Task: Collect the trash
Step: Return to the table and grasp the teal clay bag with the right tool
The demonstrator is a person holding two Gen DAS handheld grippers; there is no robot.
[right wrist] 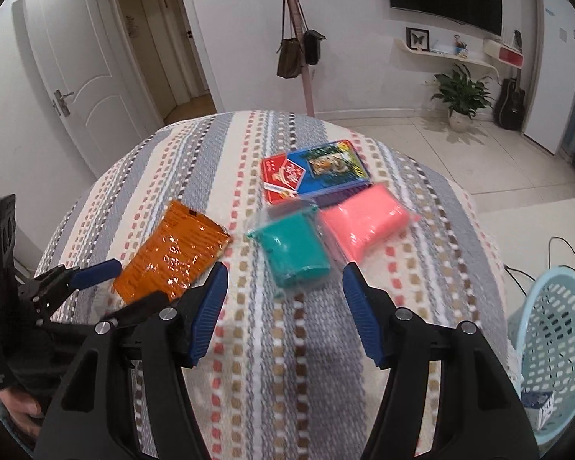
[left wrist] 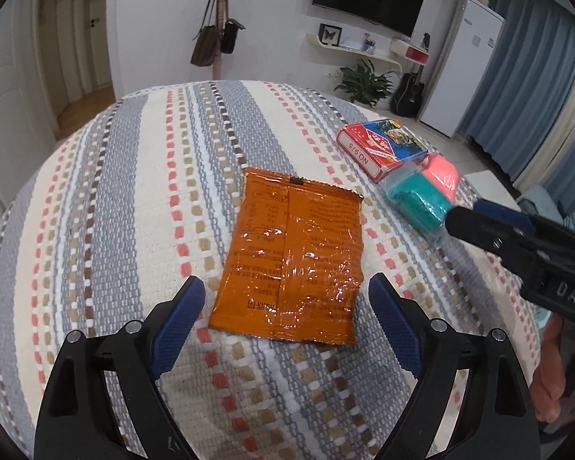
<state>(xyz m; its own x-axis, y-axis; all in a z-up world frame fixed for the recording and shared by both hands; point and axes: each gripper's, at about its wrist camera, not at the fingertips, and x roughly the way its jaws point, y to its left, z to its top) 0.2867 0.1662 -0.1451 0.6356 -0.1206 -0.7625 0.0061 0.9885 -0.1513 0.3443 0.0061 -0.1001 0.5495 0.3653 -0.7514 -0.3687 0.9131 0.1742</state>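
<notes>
Wrapper sits dead ahead of our left gripper, at 12 o'clock, near edge already between the fingertips. It is orange, flat and crinkled on the striped cloth, long axis running roughly 12 to 6, tilted slightly toward 1. Left jaws are spread wide, wider than the wrapper's short side, holding nothing.

Right gripper is also spread and empty. Teal clay pack lies at its 12, just past the tips; pink clay pack at 1, touching the teal one; card box further out at 12, beside both. From the right wrist view the wrapper is off at 10, with the left tool's fingers flanking its near end.

We judge the wrapper to be the trash item and the left hand clearly the nearer one. Pinching a flat film across its width looks poor; we'd likely need to tip down and catch the near edge, or scrunch it.

Pale blue basket stands on the floor at 4 o'clock of the right view, below the table edge, something small already inside. It is well apart from the left tool, so the carry crosses the right side.
</notes>
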